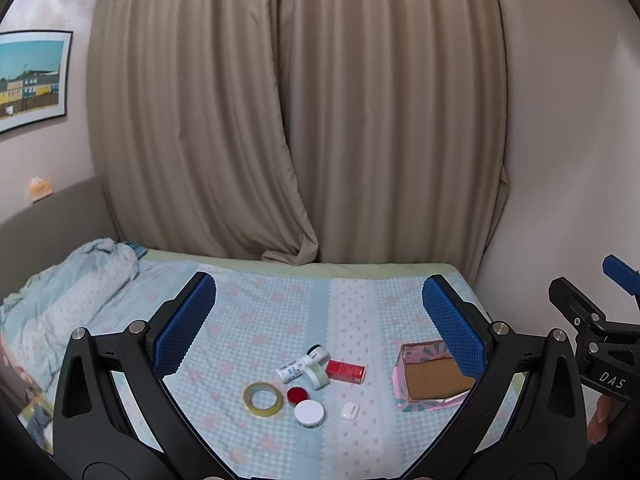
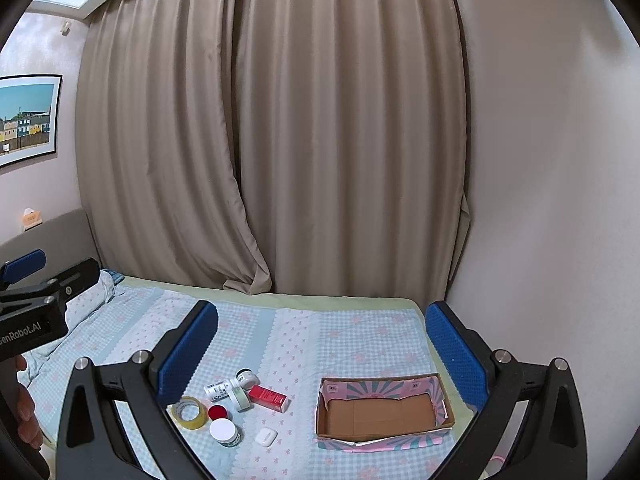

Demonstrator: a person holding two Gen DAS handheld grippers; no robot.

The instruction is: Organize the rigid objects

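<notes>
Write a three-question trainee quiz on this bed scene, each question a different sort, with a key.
1. True or false: the cardboard box already holds the red carton.
2. Multiple choice: what lies nearest the white earbud case? A) the tape roll B) the white-lidded jar C) the curtain
3. Fill in: both the left tool and the right tool have their jaws ____ and hold nothing.

Key: 1 false, the box is empty and the carton lies on the bedspread; 2 B; 3 open.
</notes>
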